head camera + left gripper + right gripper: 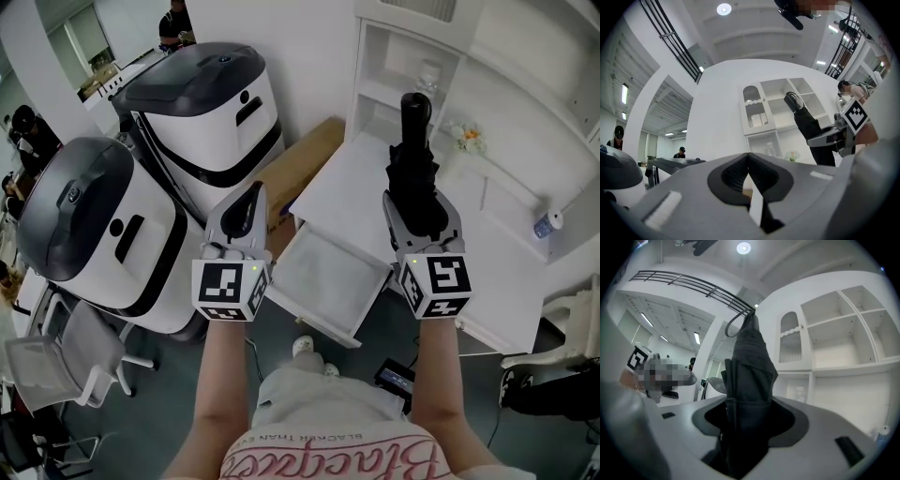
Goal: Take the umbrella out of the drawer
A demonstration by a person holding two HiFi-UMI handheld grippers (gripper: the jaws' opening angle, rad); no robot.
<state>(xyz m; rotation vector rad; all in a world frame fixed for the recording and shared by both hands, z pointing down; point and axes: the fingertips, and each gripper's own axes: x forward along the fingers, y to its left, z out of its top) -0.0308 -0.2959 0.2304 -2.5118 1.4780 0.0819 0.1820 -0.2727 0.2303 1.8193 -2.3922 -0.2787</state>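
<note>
Right gripper (419, 223) is clamped on the folded black fabric umbrella (411, 159), clear of the open white drawer (323, 281); I can't see its near end, buried between the jaws. The strap loop (735, 323) shows in the right gripper view, not the head view. Left gripper (246, 214) is closed on nothing.

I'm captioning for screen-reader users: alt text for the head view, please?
The right tool grips a folded black umbrella over a white desk whose drawer stands open and empty. The left tool, shut on nothing, hangs at the drawer's left.
</note>
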